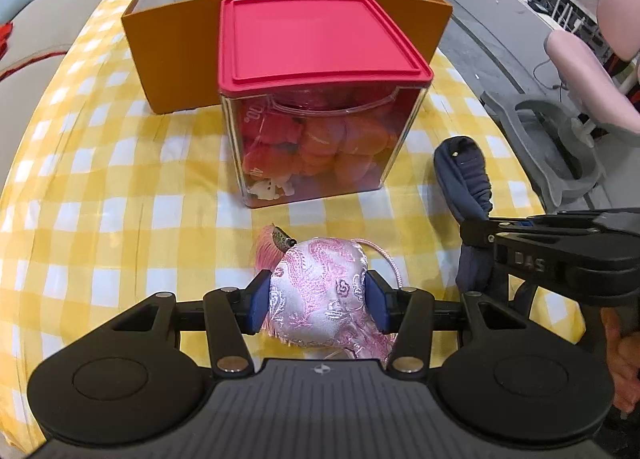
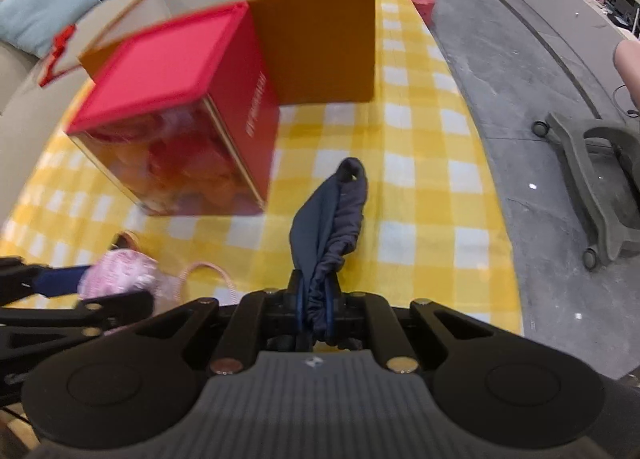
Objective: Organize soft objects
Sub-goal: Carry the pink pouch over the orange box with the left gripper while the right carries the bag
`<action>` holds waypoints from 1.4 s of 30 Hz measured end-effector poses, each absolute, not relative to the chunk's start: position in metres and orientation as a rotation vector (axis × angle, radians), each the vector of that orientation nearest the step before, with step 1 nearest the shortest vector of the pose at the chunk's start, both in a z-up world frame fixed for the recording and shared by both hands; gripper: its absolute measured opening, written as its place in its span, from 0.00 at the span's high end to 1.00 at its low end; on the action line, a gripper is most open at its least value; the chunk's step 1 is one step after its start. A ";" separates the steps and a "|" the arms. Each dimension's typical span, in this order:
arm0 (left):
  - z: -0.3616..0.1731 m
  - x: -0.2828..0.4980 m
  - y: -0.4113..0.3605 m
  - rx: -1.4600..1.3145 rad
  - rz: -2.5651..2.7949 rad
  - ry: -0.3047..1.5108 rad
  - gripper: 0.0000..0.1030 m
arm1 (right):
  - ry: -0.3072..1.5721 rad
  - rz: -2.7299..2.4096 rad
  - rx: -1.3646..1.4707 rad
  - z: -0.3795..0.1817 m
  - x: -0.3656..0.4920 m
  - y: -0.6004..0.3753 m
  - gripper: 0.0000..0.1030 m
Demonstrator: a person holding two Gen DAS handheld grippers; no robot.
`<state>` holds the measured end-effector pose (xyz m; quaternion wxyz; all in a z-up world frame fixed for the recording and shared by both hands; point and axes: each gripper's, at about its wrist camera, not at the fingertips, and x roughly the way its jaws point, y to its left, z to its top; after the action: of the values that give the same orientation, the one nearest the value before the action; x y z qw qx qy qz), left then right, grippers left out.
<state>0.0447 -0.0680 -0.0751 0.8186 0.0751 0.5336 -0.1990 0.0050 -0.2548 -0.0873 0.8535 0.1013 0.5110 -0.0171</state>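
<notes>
Yellow-and-white checked cloth (image 1: 120, 179) covers the table on which soft objects are being sorted, with a sofa and a grey floor seen beyond its edges. Between the blue pads of the left gripper (image 1: 318, 301) a pink brocade pouch (image 1: 320, 291) is held, the jaws about half open and pressed into its sides; its tassel and cord trail just ahead of the fingertips. To that gripper's right, the right gripper (image 2: 316, 309) is seen nearly shut on the gathered end of a navy fabric piece (image 2: 332, 215), whose free end stretches away ahead of the jaws over the cloth. Straight ahead of both grippers a clear container with a red lid (image 1: 316, 47) is stood, already packed with orange and red plush items, and behind it an open orange box (image 1: 176, 59) is placed.

Some trouble can be foreseen. Only a thin bunch of the navy fabric is pinched, so it could be pulled free if the trailing end is dragged or snagged. The pouch's loose cord could be caught on the container. The lid is shown closed, and with both grippers occupied it cannot be lifted; the container could be knocked if either load is swung close.
</notes>
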 end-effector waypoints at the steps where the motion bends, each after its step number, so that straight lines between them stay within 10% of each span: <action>1: -0.075 0.045 -0.067 0.150 -0.421 1.139 0.45 | 1.061 -0.031 0.223 -0.082 0.004 -0.256 0.93; 31: 0.100 0.122 -0.039 -0.057 -0.477 0.804 0.45 | 0.627 0.129 0.069 0.102 0.101 -0.271 0.92; 42: 0.087 0.229 -0.073 -0.079 -0.468 0.791 0.45 | 0.619 0.147 0.121 0.050 0.224 -0.302 0.90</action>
<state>0.2287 -0.0725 0.0874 0.8954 -0.0383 0.3818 -0.2259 0.2240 -0.3019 0.0499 0.9481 0.0593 0.3040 0.0723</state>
